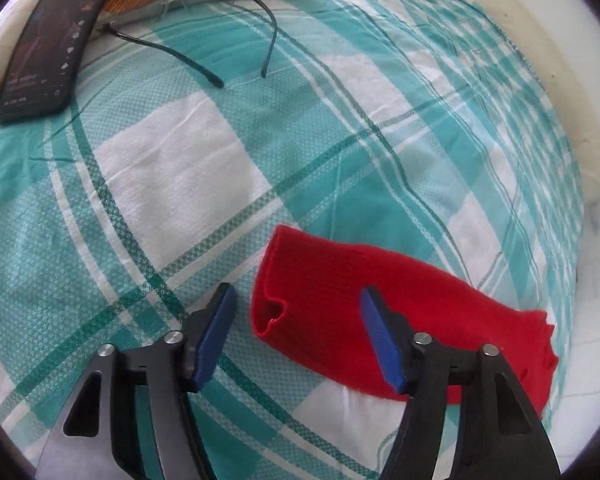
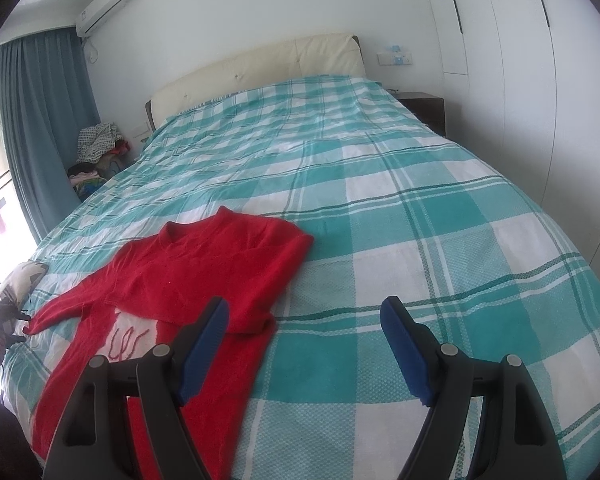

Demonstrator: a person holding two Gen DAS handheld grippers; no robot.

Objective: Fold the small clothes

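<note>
Two views: left wrist first, then right wrist.
Left wrist, gripper: the left gripper (image 1: 296, 308) has its jaws parted to a moderate gap, nothing pinched; the cuff lies between the blue pads (image 1: 374, 332) without contact.
Left wrist, garment: the red sleeve (image 1: 380, 300) lies flat on the checked bedspread (image 1: 172, 168), cuff end toward the left.
Left wrist, clutter: a phone (image 1: 56, 36) and spectacles (image 1: 220, 52) lie at the far left, well apart from the sleeve.
Right wrist, gripper: the right gripper (image 2: 304, 332) stands wide and empty, near the hem.
Right wrist, garment: the red sweater (image 2: 204, 272) lies at the near left, its right sleeve already folded across the chest.
Procedure: judged next, close on the cuff only, both layers, avoid the bedspread; carry it across the body and lay it flat without dragging the sweater.
</note>
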